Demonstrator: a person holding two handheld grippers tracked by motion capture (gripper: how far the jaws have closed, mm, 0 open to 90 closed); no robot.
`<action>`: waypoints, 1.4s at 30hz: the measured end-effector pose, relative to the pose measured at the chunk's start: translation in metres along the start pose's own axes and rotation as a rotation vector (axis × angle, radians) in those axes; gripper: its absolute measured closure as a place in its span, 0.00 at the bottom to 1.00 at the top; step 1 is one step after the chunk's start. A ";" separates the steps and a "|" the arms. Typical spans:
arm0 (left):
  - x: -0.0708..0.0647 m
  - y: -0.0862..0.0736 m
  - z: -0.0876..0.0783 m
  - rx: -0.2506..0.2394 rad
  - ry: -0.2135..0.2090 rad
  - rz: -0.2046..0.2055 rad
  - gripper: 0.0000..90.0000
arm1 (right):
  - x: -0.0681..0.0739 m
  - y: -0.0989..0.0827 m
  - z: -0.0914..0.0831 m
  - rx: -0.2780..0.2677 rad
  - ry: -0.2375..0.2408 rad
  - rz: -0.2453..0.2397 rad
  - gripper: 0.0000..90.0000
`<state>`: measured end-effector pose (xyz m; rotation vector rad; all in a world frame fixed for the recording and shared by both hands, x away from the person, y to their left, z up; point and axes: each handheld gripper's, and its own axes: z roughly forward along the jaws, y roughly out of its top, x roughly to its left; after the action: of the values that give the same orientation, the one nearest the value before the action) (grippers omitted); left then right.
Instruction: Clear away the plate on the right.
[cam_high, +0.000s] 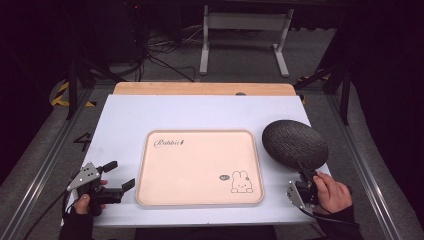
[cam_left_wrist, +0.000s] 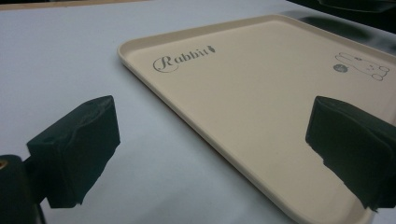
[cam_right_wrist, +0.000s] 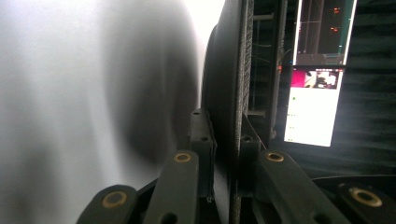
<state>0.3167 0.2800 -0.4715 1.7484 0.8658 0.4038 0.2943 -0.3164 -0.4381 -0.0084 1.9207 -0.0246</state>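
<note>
dark textured plate (cam_high: 294, 143) pinched edge-on in right gripper (cam_high: 303, 176) jaws, left gripper (cam_high: 119, 176) jaws apart

Mat (cam_high: 295, 142) right of tray (cam_high: 200, 200)

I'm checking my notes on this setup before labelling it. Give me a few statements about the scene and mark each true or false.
1. The right gripper is shut on the edge of the dark round plate. True.
2. The left gripper holds the tray. False: its jaws stand open beside the tray and hold nothing.
3. The tray bears a rabbit drawing near one corner. True.
4. The dark plate lies inside the tray. False: it is to the right of the tray, tilted up in the gripper.
</note>
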 end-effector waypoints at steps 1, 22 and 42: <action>0.000 0.000 0.000 0.000 0.000 0.000 0.04 | -0.003 0.001 -0.002 -0.001 -0.011 -0.004 0.93; 0.000 0.000 0.000 0.002 0.000 0.001 0.04 | -0.028 0.049 -0.025 -0.137 -0.068 -0.031 0.92; 0.000 0.000 0.000 0.006 -0.003 0.003 0.04 | -0.042 0.101 -0.030 -0.270 -0.075 -0.054 0.92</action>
<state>0.3168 0.2798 -0.4713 1.7551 0.8633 0.4014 0.2809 -0.2140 -0.3905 -0.2398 1.8361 0.1961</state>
